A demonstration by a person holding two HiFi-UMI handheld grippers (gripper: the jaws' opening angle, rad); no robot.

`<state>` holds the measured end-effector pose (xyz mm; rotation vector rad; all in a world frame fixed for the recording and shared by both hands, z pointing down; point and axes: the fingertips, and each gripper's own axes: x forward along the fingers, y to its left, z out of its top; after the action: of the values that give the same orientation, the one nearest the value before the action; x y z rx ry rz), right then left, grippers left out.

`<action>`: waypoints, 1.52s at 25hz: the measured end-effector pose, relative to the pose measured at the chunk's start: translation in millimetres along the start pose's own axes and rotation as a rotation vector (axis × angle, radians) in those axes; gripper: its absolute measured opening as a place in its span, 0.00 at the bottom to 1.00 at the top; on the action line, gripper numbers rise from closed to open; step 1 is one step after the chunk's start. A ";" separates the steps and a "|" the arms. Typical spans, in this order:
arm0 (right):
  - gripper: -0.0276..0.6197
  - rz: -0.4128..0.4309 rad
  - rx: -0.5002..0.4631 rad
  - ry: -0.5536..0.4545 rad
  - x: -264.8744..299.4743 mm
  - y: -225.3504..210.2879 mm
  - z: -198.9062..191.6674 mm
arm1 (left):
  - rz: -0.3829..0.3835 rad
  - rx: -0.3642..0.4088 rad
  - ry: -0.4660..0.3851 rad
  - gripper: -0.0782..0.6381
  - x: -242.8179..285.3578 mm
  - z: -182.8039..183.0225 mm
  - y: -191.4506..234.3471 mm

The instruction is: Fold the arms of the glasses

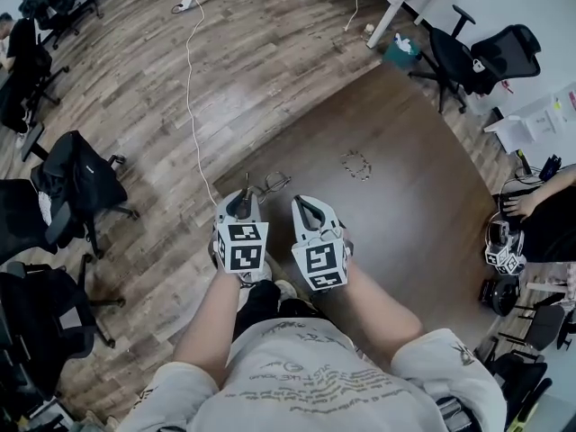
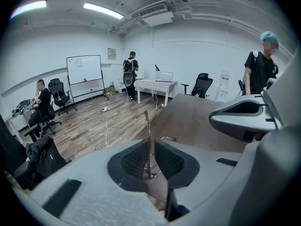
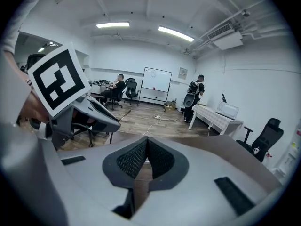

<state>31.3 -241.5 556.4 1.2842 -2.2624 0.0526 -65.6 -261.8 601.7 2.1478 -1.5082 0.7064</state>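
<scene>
Thin wire-framed glasses [image 1: 271, 184] lie at the near-left corner of the brown table [image 1: 405, 205]. My left gripper [image 1: 241, 200] is shut on one arm of the glasses. In the left gripper view that arm [image 2: 147, 126] stands up as a thin metal rod pinched between the dark pads [image 2: 136, 160] of the left gripper [image 2: 150, 163]. My right gripper [image 1: 307, 205] sits just to the right of it, shut, with nothing between its pads. The right gripper view shows its own jaws [image 3: 146, 155] closed over bare table, and the left gripper [image 3: 87, 111] close by on the left.
A second small wire item [image 1: 357, 164] lies farther out on the table. A white cable [image 1: 191, 79] runs across the wooden floor on the left. Black office chairs [image 1: 81, 183] stand left of the table, and a seated person [image 1: 540, 201] is at its right edge.
</scene>
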 end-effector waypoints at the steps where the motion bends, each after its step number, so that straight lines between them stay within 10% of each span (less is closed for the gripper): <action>1: 0.07 -0.002 0.004 0.001 0.0 -0.9 -1.0 | 0.008 0.006 0.001 0.17 1.1 0.4 0.7; 38: 0.07 -0.043 0.054 0.066 12.5 -36.7 -27.7 | -0.122 0.246 0.175 0.15 81.6 -25.7 -42.1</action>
<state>67.7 -263.4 577.8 1.3392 -2.1904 0.1399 -7.0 -292.5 670.4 2.2632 -1.2435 1.0533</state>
